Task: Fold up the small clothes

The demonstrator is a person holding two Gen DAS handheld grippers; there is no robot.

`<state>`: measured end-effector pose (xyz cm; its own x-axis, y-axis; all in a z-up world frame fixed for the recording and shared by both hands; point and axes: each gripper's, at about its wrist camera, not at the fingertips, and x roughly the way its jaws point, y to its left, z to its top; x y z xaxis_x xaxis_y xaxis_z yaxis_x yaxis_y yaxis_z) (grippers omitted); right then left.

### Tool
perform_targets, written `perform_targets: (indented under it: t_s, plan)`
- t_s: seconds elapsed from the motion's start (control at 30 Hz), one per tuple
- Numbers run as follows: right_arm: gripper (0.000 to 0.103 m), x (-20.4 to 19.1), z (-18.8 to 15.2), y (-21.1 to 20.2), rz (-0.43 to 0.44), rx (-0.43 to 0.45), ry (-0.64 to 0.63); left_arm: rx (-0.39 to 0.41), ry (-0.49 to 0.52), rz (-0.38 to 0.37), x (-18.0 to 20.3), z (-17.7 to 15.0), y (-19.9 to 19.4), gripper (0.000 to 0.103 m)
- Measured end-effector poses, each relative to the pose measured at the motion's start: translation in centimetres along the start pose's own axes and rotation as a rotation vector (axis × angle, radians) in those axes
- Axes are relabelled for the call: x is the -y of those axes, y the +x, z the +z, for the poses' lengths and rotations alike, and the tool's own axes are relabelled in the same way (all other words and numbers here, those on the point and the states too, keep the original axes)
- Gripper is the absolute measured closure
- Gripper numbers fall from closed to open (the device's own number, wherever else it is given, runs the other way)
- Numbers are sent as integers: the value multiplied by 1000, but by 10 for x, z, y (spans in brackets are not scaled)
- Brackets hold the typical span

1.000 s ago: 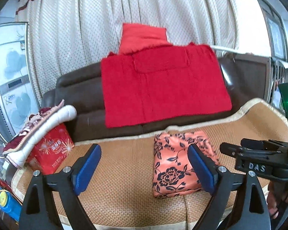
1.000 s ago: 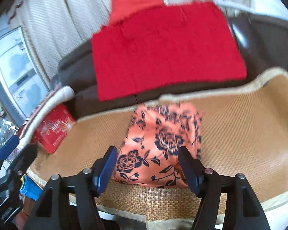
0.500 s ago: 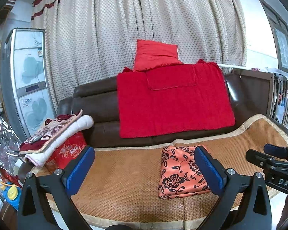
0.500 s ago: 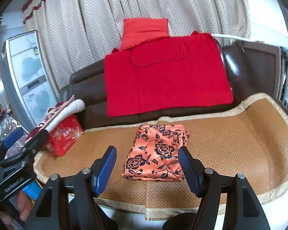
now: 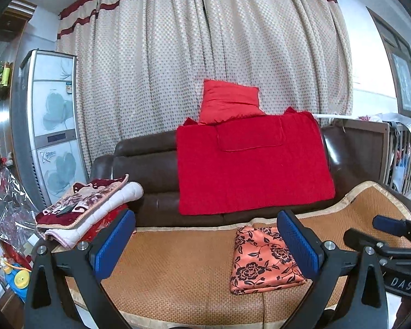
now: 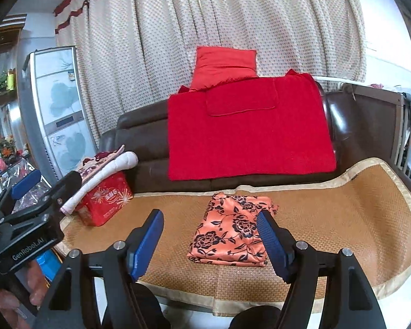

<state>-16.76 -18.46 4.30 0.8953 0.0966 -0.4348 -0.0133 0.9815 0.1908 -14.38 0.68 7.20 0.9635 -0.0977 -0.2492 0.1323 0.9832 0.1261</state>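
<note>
An orange garment with a black flower print (image 5: 263,260) lies folded into a flat rectangle on the woven straw mat (image 5: 178,268) of the sofa seat; it also shows in the right wrist view (image 6: 233,233). My left gripper (image 5: 205,244) is open and empty, held back from the seat with the garment behind its right finger. My right gripper (image 6: 211,238) is open and empty, also held back, with the garment just beyond its fingers. Neither gripper touches the cloth.
A red blanket (image 5: 252,164) hangs over the brown sofa back with a red cushion (image 5: 230,104) above it. Folded quilts (image 5: 87,205) rest on a red box (image 6: 104,197) at the seat's left end. A tall cabinet (image 5: 52,126) stands at left, a crib (image 5: 402,153) at right.
Both grippers have pulled back and up from the folded garment, so it looks smaller and farther. The garment has stayed in place on the mat.
</note>
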Motion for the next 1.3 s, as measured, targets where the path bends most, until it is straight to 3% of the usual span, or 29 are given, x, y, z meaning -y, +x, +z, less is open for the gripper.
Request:
perform_targets:
  t_s: [0.63, 1.3]
  plan:
    - [29, -38, -3, 19, 54, -28, -71, -10, -59, 53, -37, -4, -2, 0]
    - [29, -43, 8, 0, -30, 56, -99, 19, -48, 54, -41, 2, -10, 0]
